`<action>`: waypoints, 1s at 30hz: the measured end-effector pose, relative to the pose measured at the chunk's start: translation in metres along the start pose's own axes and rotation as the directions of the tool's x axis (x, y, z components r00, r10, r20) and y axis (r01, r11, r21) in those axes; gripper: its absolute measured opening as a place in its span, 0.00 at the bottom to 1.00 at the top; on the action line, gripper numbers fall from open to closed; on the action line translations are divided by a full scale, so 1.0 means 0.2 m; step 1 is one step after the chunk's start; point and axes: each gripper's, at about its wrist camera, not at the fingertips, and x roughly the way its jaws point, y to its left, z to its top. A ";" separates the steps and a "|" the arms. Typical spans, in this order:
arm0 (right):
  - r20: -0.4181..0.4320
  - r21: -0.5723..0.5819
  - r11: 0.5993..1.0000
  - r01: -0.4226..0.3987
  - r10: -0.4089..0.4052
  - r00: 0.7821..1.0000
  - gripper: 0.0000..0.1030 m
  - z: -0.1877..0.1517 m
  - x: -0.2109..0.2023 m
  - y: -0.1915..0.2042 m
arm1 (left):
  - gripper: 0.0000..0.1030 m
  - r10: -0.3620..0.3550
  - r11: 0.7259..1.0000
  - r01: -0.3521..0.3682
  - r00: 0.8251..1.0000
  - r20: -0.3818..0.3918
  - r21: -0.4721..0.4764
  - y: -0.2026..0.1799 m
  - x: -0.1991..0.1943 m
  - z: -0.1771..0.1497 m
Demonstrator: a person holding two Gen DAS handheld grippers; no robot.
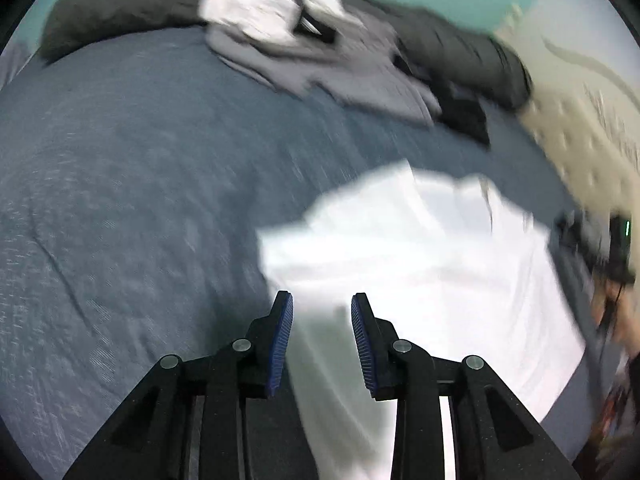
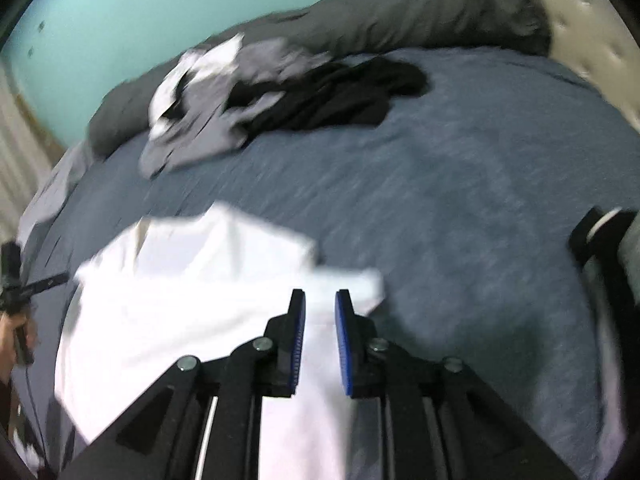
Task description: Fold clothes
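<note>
Our left gripper [image 1: 322, 308] hangs over the near edge of a white garment [image 1: 420, 248], its blue-padded fingers [image 1: 283, 336] spread well apart with white cloth showing in the gap; we cannot tell from the blurred picture whether any fold lies between them or only beneath. Our right gripper [image 2: 320, 304] is narrower, with a slim gap between its pads [image 2: 343, 336], and white cloth shows there too; whether it pinches the cloth we cannot tell.

The white garment [image 2: 192, 280] lies spread on the blue-grey bedspread [image 1: 120, 200] at the near side of the bed, between our two grippers. In the right wrist view a corner of it reaches just past the right gripper's tips.

Farther up the bed, well apart from the white garment, sits a loose pile of clothes [image 2: 208, 120]: grey and white pieces, with a black garment [image 2: 340, 96] touching them on one side. Behind the pile a dark grey rolled cover [image 2: 400, 12] runs along the bed's far edge, against a teal wall [image 2: 120, 20]. A cream tufted headboard [image 1: 580, 140] stands at the side.
</note>
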 end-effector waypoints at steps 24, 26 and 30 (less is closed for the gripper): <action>0.030 -0.029 0.984 0.177 -0.176 0.984 0.16 0.34 0.28 -0.08 | 0.39 0.107 0.975 -0.072 0.981 0.160 -0.209 0.27 0.09 0.38; 0.021 -0.013 0.986 0.167 -0.166 0.986 0.16 0.31 0.27 -0.13 | 0.39 0.101 0.978 -0.073 0.985 0.140 -0.194 0.29 0.11 0.35; -0.001 0.067 0.990 0.121 -0.121 0.993 0.29 0.23 0.28 -0.23 | 0.45 0.044 0.980 -0.019 0.991 0.123 -0.199 0.31 0.16 0.30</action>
